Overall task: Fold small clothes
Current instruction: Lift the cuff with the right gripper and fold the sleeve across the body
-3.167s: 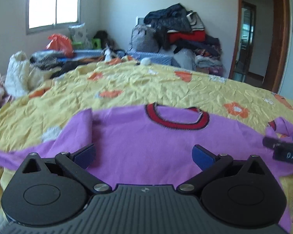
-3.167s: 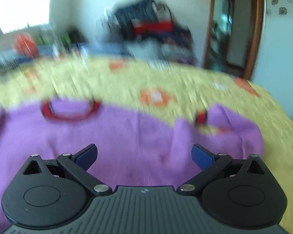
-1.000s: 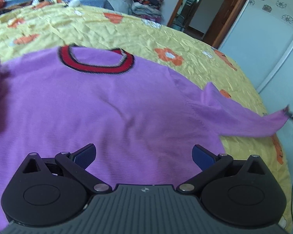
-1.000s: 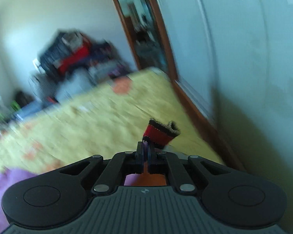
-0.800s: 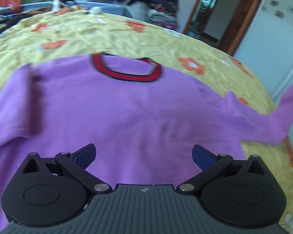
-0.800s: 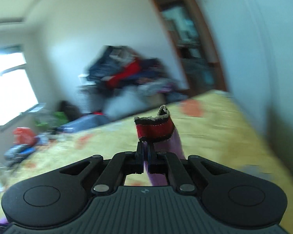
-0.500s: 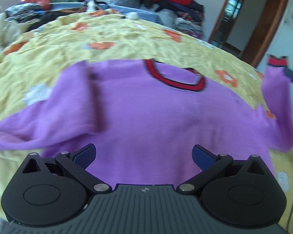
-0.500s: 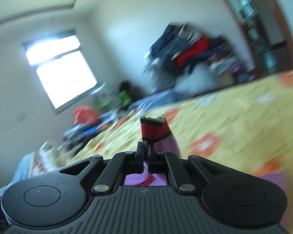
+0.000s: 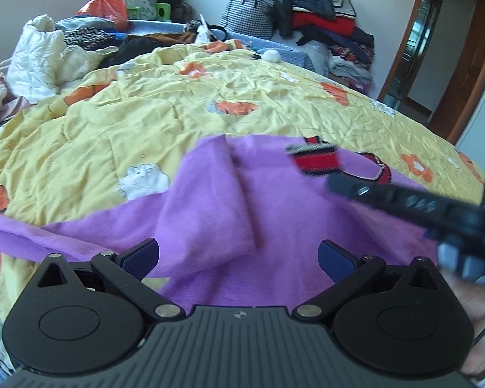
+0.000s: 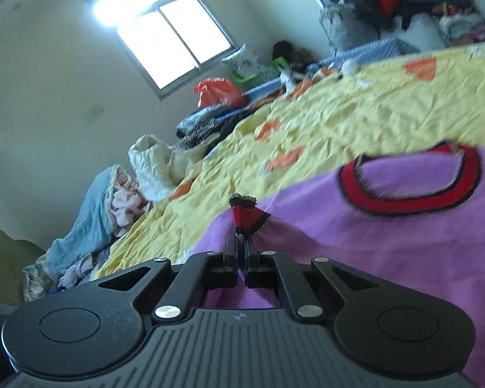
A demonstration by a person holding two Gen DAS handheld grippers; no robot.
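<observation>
Sweater (image 9: pixel 274 213), purple knit, is lying flat on the yellow bedspread (image 9: pixel 145 113), neckline toward the far side of the bed, hem toward the near edge where the left gripper is sitting. Collar (image 10: pixel 410 190) is a red ring with black edging, opening facing up. One sleeve is trailing off to the left across the bedspread, a loose fold of purple lying over the body near that shoulder. Other sleeve is being carried across the chest: its red-and-black cuff (image 10: pixel 247 215) is sticking up out of the right gripper (image 10: pixel 241 252), whose jaws are pressed together, pinching the cuff. In the left wrist view the same cuff (image 9: pixel 317 161) is showing blurred just in front of the collar, with the right gripper's black body (image 9: pixel 404 200) crossing in from the right and blocking part of the chest and collar. A hand (image 9: pixel 481 304) is showing at the right edge under it.

Left gripper (image 9: pixel 239 255) is hovering over the hem, jaws spread wide, blue pads (image 9: pixel 139 255) apart, nothing between them.

Bedspread is wrinkled, with orange and white flower patches. Past it: white quilted bundle (image 9: pixel 38 58), orange plastic bag (image 9: pixel 103 6), checked bag (image 9: pixel 245 13), tall pile of dark and red clothes (image 9: pixel 317 9), window (image 10: pixel 174 38), wooden door frame (image 9: pixel 462 64). Blue and pink laundry (image 10: pixel 97 213) is heaped at the left side of the bed.
</observation>
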